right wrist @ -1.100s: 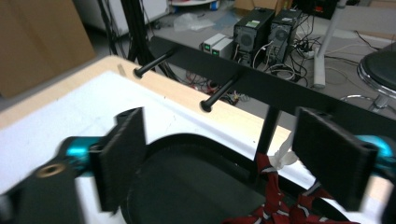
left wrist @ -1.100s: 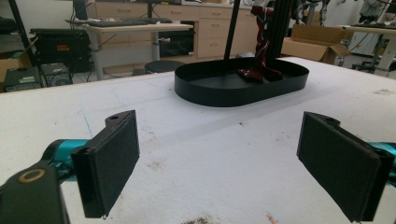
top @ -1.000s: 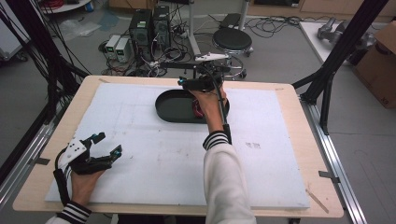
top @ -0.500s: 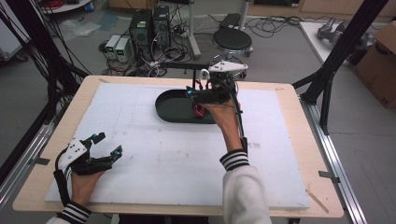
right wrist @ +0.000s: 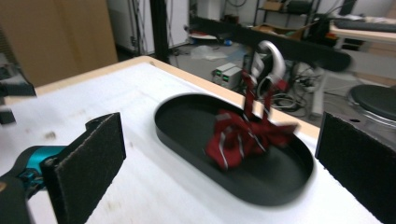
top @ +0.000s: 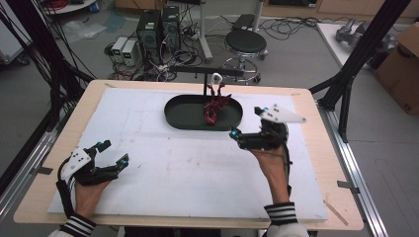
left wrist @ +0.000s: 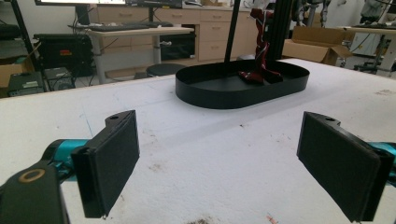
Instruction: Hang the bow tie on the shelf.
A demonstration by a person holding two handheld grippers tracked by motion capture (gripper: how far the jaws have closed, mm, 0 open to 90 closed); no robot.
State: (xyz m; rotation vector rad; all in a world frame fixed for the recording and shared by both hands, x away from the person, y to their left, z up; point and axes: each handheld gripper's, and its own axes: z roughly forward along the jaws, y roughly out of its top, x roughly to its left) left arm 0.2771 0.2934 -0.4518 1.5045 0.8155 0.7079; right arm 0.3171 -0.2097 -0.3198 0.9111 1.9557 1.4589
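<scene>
A black oval tray (top: 174,111) sits at the far middle of the white table top. In it lies a red striped strap bundle (top: 213,110), its end running up to a white hook (top: 216,77) on a black bar. My right gripper (top: 245,122) is open just right of the tray, with nothing between its pads. In the right gripper view the tray (right wrist: 186,115), the bundle (right wrist: 240,136) and the hook (right wrist: 272,57) lie ahead of the open gripper (right wrist: 219,163). My left gripper (top: 113,152) rests open at the near left, far from the tray (left wrist: 215,96).
The black bar (top: 197,70) stands on a post at the tray's far edge. Behind the table are a stool (top: 245,42), computer boxes (top: 157,24) and cables on the floor. Black frame legs (top: 353,64) rise at the right, near a cardboard box (top: 402,44).
My right gripper has let go of the red bundle and drawn back from over the tray toward the near right, now open. The left gripper has stayed put.
</scene>
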